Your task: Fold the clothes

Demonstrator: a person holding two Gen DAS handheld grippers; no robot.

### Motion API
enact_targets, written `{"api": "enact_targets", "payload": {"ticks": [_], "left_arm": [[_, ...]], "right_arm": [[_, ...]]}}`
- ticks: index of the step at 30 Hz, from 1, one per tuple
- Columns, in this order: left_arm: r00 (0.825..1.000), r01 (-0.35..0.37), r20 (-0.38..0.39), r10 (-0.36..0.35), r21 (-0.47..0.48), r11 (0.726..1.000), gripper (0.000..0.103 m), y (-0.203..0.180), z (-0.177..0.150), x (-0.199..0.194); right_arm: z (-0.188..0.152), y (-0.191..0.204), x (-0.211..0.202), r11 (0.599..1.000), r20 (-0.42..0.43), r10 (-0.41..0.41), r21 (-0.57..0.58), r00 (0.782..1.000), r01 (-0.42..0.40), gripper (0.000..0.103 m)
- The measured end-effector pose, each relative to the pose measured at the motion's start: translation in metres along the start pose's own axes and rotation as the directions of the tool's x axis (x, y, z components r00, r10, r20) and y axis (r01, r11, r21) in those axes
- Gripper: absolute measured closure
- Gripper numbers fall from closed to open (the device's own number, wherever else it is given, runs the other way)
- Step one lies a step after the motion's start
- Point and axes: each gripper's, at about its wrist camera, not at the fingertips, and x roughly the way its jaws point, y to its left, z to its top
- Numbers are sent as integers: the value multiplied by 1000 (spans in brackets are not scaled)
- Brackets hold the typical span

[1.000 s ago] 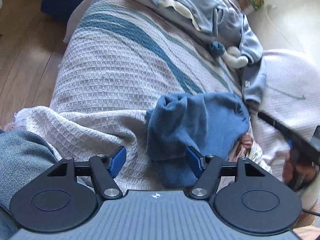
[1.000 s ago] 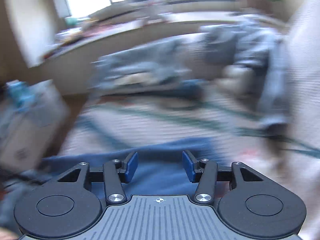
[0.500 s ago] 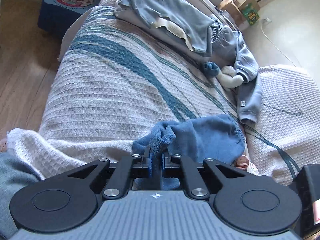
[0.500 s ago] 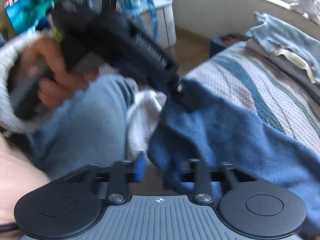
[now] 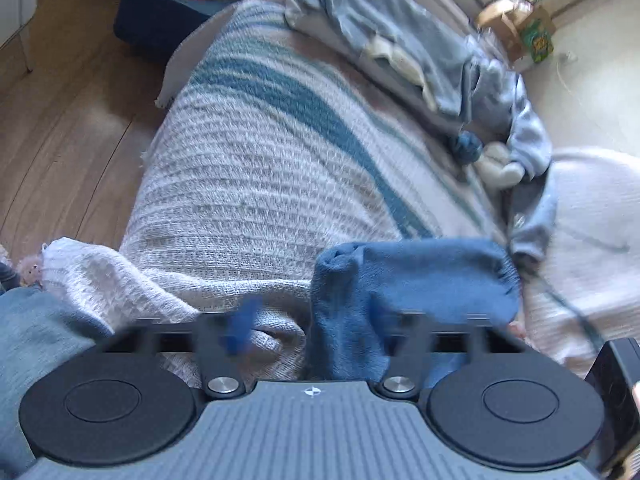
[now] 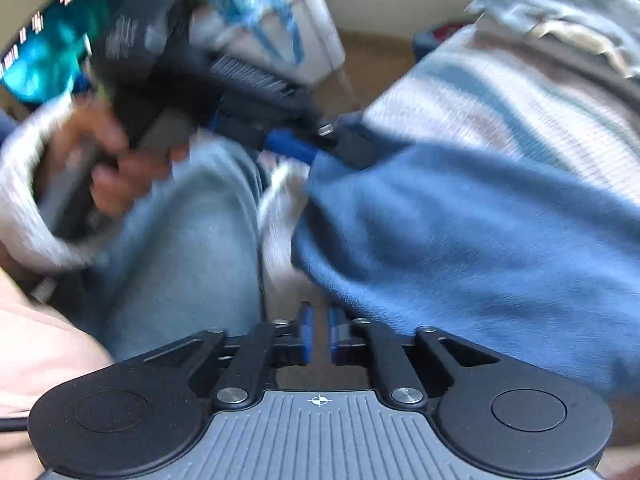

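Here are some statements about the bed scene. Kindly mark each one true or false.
1. The dark blue garment lies on a striped knitted blanket. True.
2. The left gripper is clamped shut on the garment. False: its jaws are opening, with the cloth between them.
3. A pile of light blue clothes sits at the far end of the blanket. True.
4. The floor is covered with green carpet. False: it is wood.

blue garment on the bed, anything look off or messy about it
Yes: the blue garment lies bunched rather than flat on the striped blanket, its near-left corner rolled into a lump. More unfolded pale blue clothes are heaped at the far end.
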Motion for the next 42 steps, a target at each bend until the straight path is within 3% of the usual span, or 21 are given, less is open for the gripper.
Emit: {"api": "enact_targets", "payload": {"ticks": [2,4,6,8,11,12,17,19,20,21,22,24,25,27,31,34,38,42], "left_arm": [[999,33,-6,-33,-9,999,25,2,-3,-7],[997,72,-36,-72,-13,997,23,1,-8,-6],[995,72,-71,-73,-7,997,22,-5,-15,3],[994,54,-97,-50,29,998,22,-14,-21,14],[991,63,-126,-54,72,995,22,-27,-27,26],[990,64,-132,-52,90,994,22,-31,-29,28],[988,29,-154,-9,128,991,22,-39,-30,42],[989,34,-145,-14,137,990,29,-42,-30,43],[990,34,-140,-13,149,988,50,-44,-30,43],[991,34,-136,-12,162,986,64,-47,-30,44],[991,33,-131,-10,174,984,66,-49,-30,44],[992,30,-123,-7,191,981,84,-52,-30,45],[993,33,-120,-11,188,982,86,-52,-30,44],[993,48,-111,-29,179,983,90,-52,-28,39],[993,109,-56,-100,191,975,92,-59,-9,13],[995,88,21,-97,254,963,92,-72,29,-8],[986,49,134,-98,331,942,92,-98,113,-31],[970,-26,230,-80,426,904,92,-129,212,-36]], "right_arm": [[2,-13,-34,998,101,-50,31,994,47,47],[4,-37,-62,985,170,-167,77,971,156,27],[4,-70,-76,945,179,-314,147,932,291,27],[2,-108,-85,879,144,-454,234,879,416,27],[-4,-155,-91,792,60,-566,314,822,523,27],[-6,-168,-91,780,43,-575,331,817,532,27],[-15,-201,-72,817,-21,-437,410,899,406,27],[-20,-200,-62,829,-44,-390,417,920,372,27],[-24,-198,-59,831,-48,-381,419,923,365,28],[-27,-195,-58,831,-48,-379,420,924,363,29],[-29,-192,-58,830,-51,-382,419,923,367,35],[-29,-185,-60,829,-56,-387,415,920,374,56],[-28,-182,-60,830,-60,-392,407,918,380,68],[-25,-172,-63,837,-54,-411,373,910,401,74],[-8,-149,-87,837,48,-473,334,880,433,76],[23,-136,-116,844,179,-502,318,846,433,76],[84,-134,-143,842,344,-534,305,772,445,76],[152,-159,-144,818,442,-572,366,691,443,76]]}}
